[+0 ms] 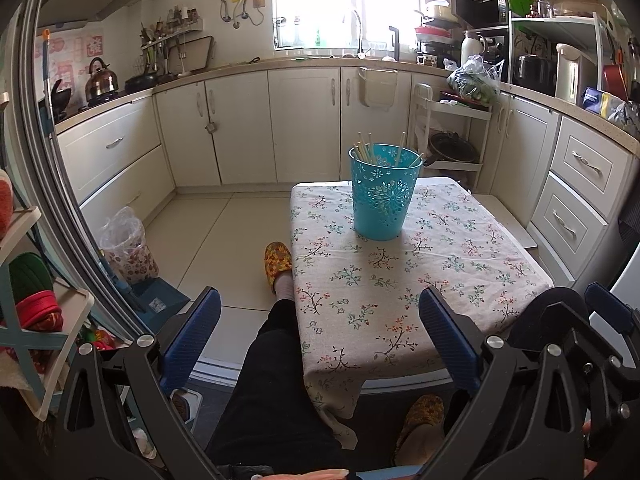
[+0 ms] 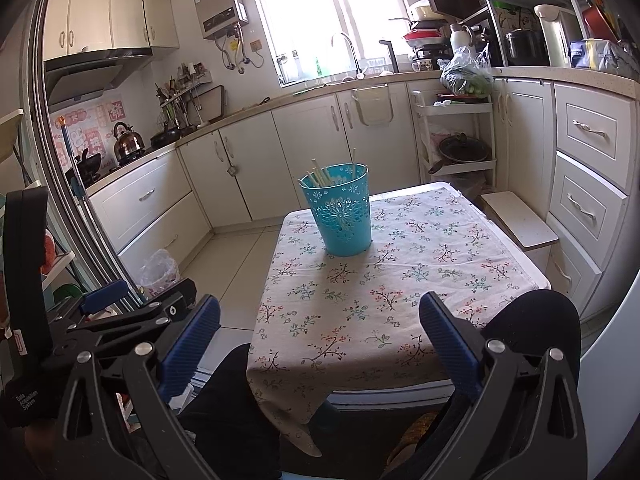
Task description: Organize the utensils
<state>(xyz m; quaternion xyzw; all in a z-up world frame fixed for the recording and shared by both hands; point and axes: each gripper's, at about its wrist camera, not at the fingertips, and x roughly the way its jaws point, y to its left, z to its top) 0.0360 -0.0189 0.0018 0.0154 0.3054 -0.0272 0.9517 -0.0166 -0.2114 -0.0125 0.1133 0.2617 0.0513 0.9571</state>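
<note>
Both the left tongs (image 1: 320,334) and right tongs (image 2: 320,334) gape wide and empty near the flowered surface (image 2: 400,280), where chopsticks (image 2: 320,174) stand in a blue bucket (image 2: 340,212); only the right view shows "Data Acquisition System" writing.

Far left: we see a kettle (image 1: 102,79) on the stove.
Far centre: a faucet (image 1: 357,28).
Left floor: a bagged bin (image 1: 127,245).
Near: a floral tablecloth (image 1: 400,280).

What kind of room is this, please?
A home kitchen, most likely: a kettle on the stove, a sink tap under the window, and cabinets beneath the counter.
</note>
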